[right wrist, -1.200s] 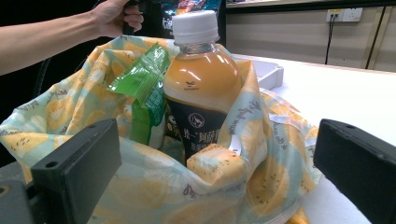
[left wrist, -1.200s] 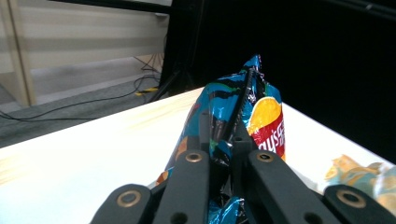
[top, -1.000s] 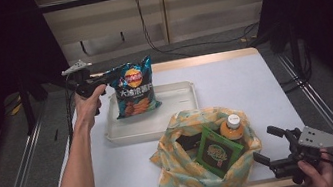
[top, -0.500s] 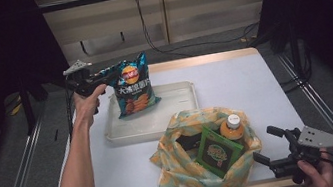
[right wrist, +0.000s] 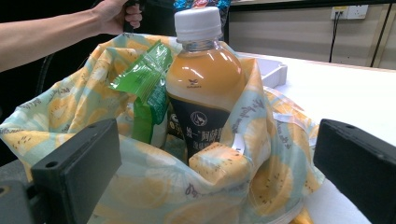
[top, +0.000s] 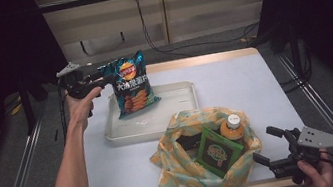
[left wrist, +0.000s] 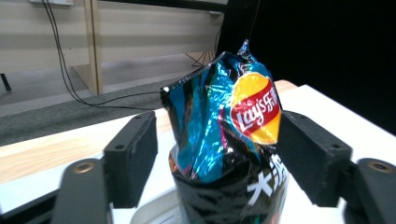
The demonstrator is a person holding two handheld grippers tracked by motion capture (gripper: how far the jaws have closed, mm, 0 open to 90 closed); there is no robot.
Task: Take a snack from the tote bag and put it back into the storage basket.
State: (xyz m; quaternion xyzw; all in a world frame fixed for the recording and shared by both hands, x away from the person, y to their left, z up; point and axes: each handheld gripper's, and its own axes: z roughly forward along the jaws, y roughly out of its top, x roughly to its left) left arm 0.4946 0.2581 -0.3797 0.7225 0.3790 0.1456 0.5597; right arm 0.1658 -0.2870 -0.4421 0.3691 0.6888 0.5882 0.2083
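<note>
The chip bag (top: 132, 84) is stood upright in the tray (top: 182, 91), its crinkled top between the just-opened jaws of the left hand-held gripper (top: 101, 79), untouched by either pad. It is judged light, puffy, slippery and crushable, best pinched at the flat top seal. The right hand-held gripper (top: 264, 146) is held open beside the tray's neighbouring cloth bag (top: 187, 171).

Lighting's pretty uneven: the table (top: 234, 88) is bright and evenly lit from overhead with barely any shadows, while the left and right sides of the high view drop into near black. Glare streaks across the shiny chip bag (left wrist: 224, 135) in the left gripper view. Close-up jaws look soft and blurry along the bottom edges.
</note>
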